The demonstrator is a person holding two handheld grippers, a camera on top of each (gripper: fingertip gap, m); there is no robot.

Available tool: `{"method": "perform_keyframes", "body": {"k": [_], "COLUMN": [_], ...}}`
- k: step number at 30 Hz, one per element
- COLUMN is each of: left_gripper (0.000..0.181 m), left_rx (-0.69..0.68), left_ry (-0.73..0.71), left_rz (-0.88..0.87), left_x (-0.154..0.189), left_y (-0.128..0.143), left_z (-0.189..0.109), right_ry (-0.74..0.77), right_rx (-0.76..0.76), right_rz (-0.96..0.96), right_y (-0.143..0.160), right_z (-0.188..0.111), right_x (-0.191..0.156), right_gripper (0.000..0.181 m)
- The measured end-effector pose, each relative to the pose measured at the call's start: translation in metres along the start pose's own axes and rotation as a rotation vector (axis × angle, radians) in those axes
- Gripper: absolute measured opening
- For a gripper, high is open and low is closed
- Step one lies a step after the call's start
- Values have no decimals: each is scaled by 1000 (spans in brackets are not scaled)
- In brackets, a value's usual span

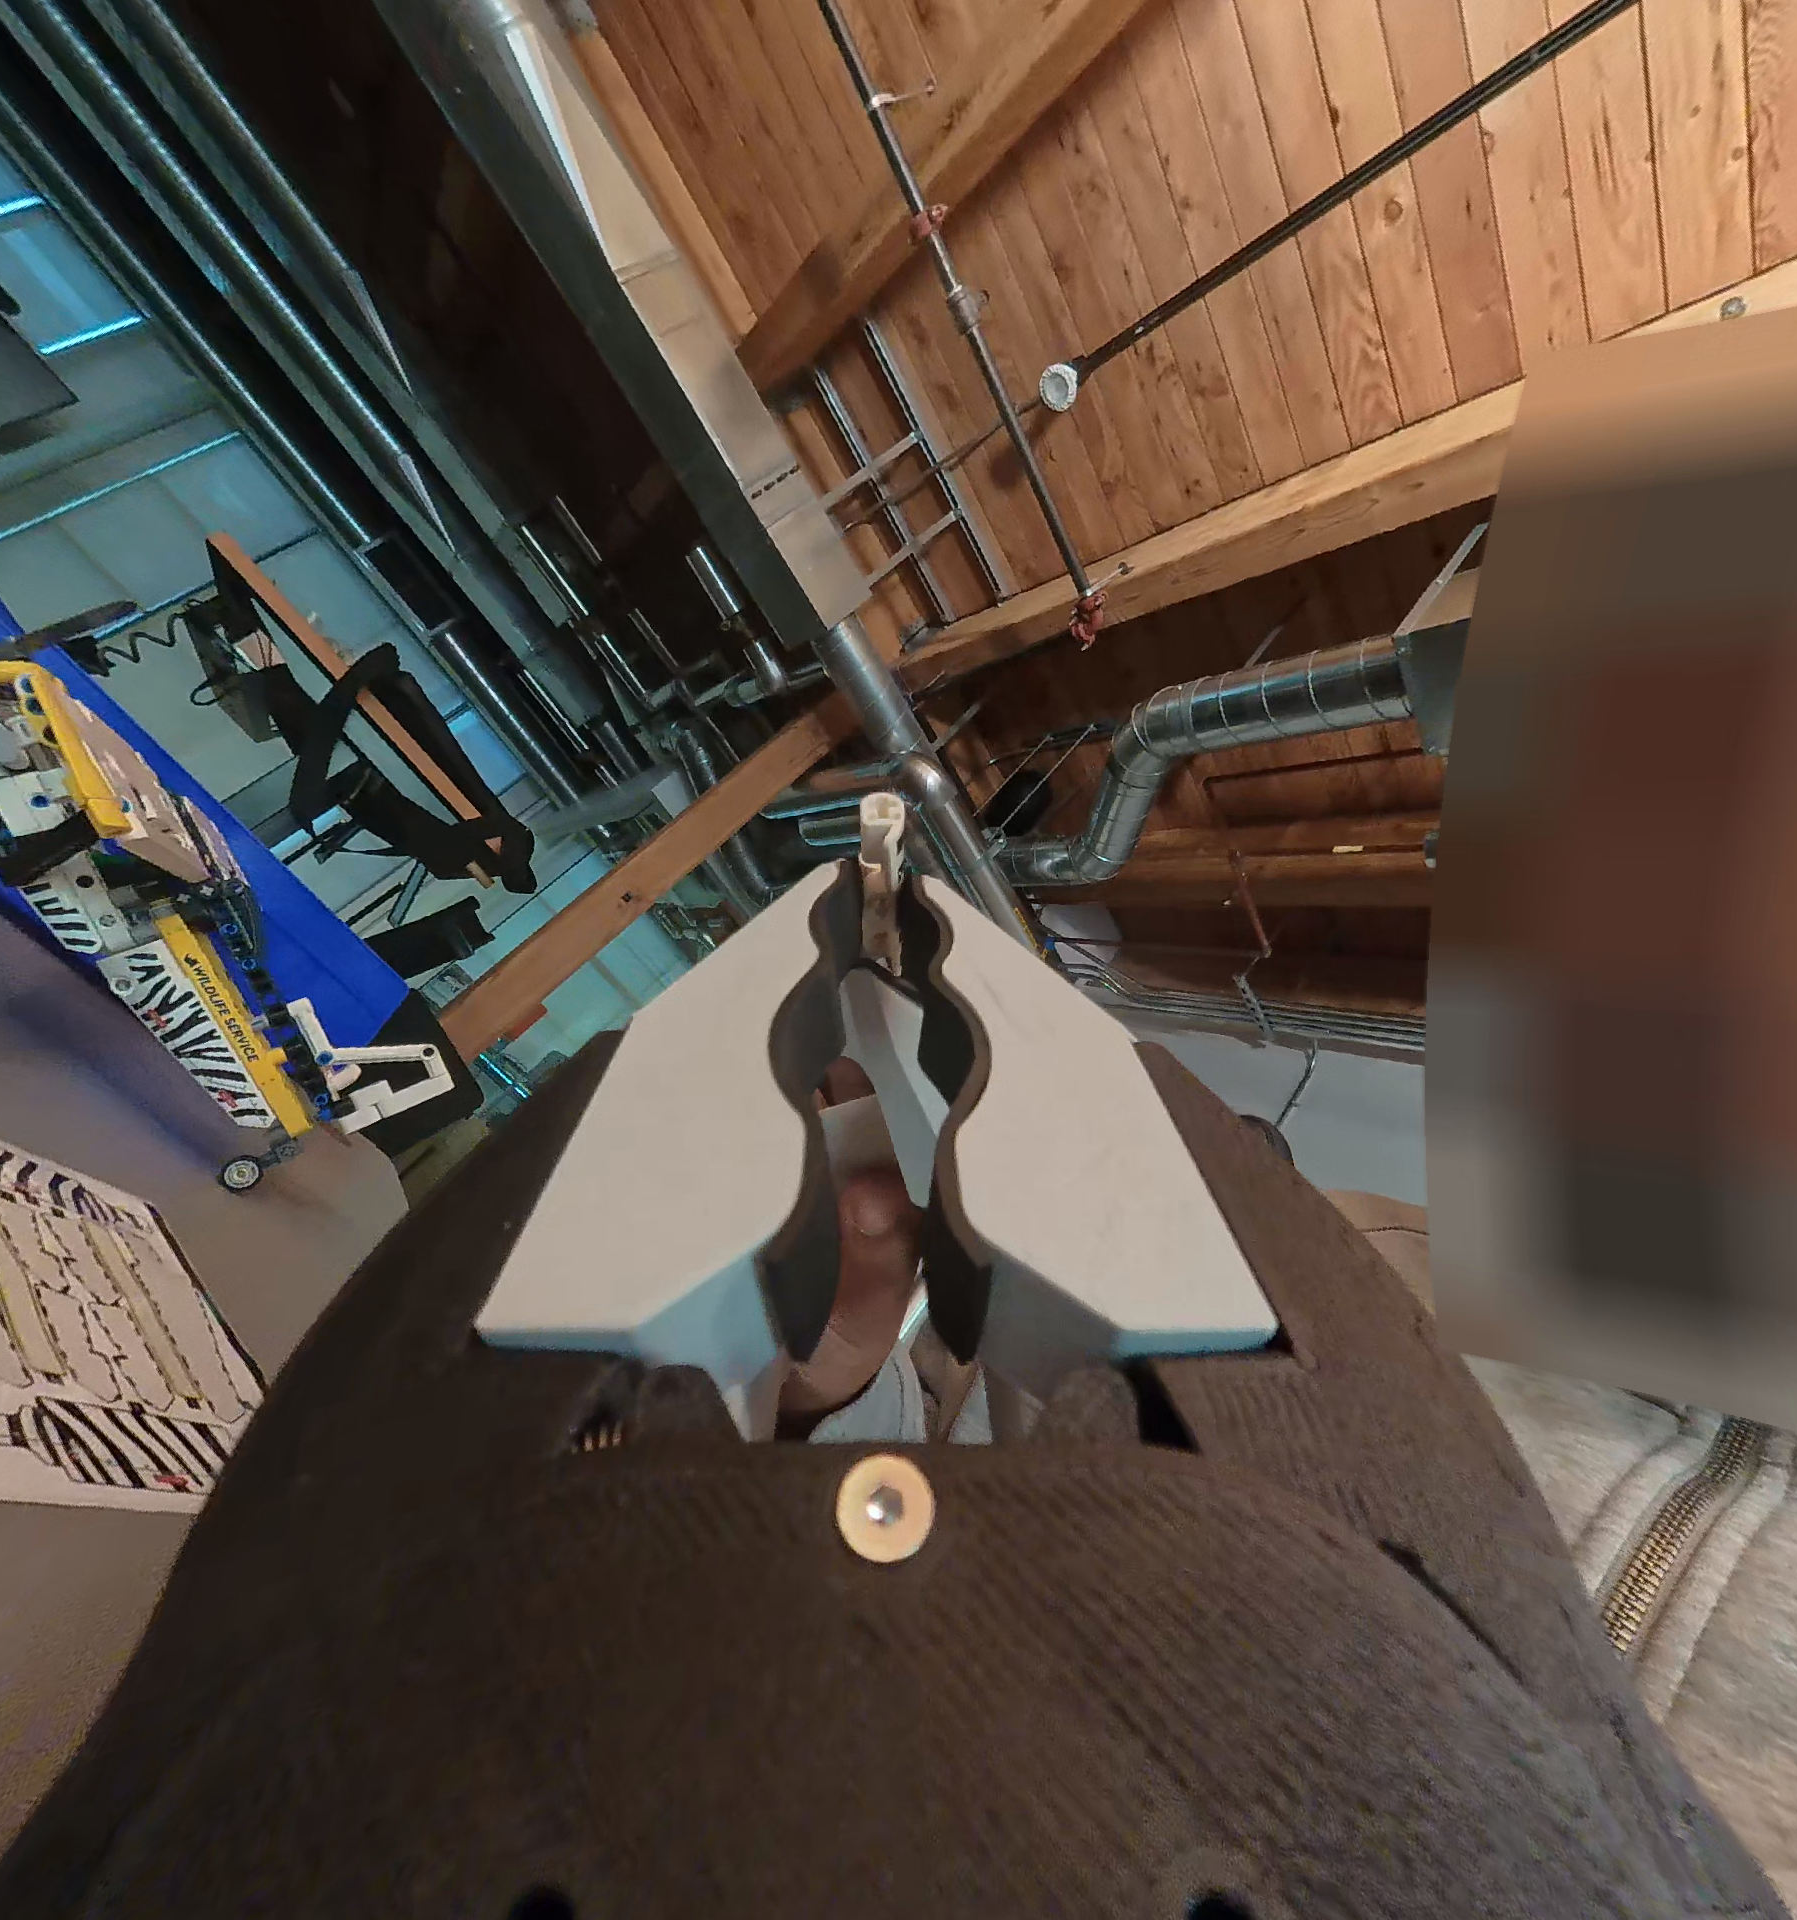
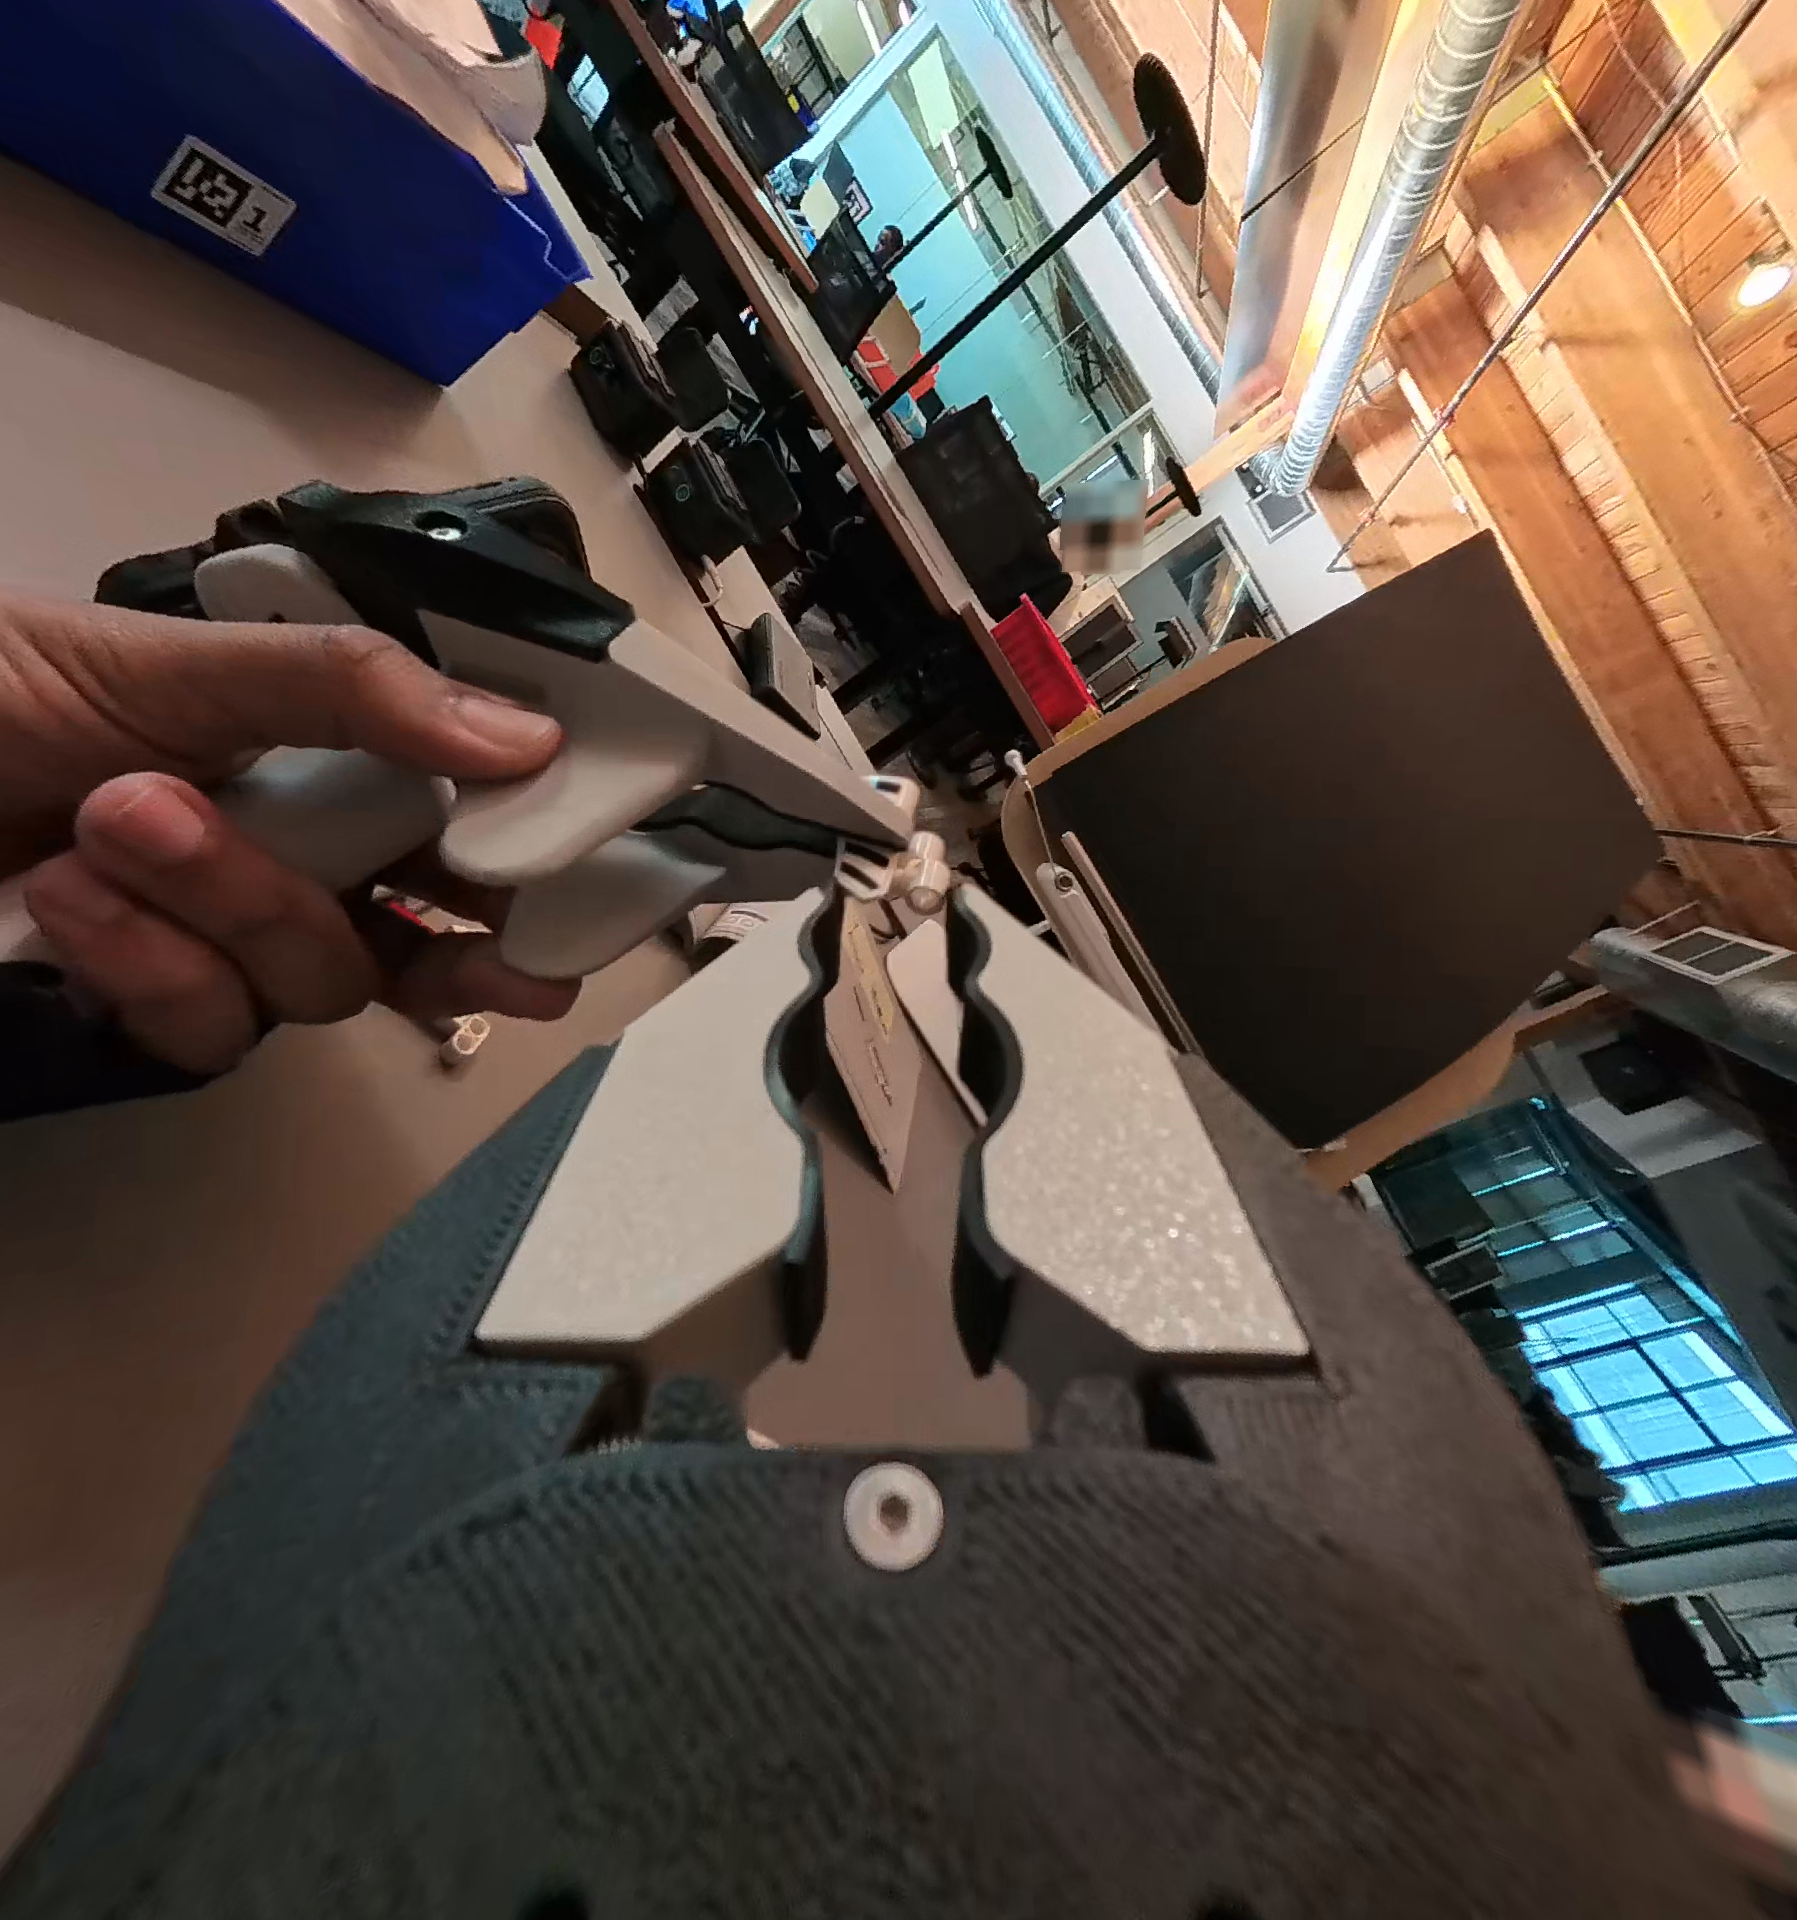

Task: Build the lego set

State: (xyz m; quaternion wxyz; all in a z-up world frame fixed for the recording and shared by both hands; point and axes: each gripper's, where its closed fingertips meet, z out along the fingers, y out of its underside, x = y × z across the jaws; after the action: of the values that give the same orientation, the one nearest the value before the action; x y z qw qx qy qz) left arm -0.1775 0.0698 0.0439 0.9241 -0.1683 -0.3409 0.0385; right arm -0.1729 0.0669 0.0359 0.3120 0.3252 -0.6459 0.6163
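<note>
In the left wrist view my left gripper (image 1: 873,899) points up towards the ceiling and is shut on a small white lego pin piece (image 1: 881,831), which sticks out past the tips. In the right wrist view the left gripper (image 2: 889,831), held by a hand (image 2: 198,779), comes in from the left. It holds the white piece (image 2: 920,864) just beyond the tips of my right gripper (image 2: 894,904). The right gripper's jaws stand apart with nothing gripped between them. The partly built yellow and zebra-striped lego model (image 1: 146,894) stands at the far left.
A blue bin (image 2: 250,208) with a square marker tag sits on the tan table (image 2: 94,468) at the back left. A small white lego piece (image 2: 468,1039) lies on the table under the hand. A sheet with zebra-striped stickers (image 1: 52,1330) lies beside the model. My left and right fingertips are right by each other.
</note>
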Motion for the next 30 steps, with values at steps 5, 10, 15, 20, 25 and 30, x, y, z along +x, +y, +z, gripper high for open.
{"method": "perform_keyframes", "body": {"k": [5,10,15,20,25,30], "left_gripper": [8,8,8,9,9,8], "left_rx": [-13,-20,-13,-8,-21,1], "left_ry": [30,14,8,11,-18,39], "left_rz": [-3,-8,-13,-22,11,-18], "left_x": [4,1,0,0,-1,6], "left_y": [4,5,5,5,6,1], "left_z": [3,3,3,2,3,1], "right_ry": [30,-2,-21,-37,-43,-33], "right_rx": [42,18,4,2,-14,22], "right_rz": [-79,-94,-70,-41,-59,-44], "right_y": [-6,-2,0,1,4,-2], "right_z": [-5,-6,-6,-6,-6,-4], "right_x": [2,3,2,2,2,2], "right_gripper": [17,15,13,12,12,15]}}
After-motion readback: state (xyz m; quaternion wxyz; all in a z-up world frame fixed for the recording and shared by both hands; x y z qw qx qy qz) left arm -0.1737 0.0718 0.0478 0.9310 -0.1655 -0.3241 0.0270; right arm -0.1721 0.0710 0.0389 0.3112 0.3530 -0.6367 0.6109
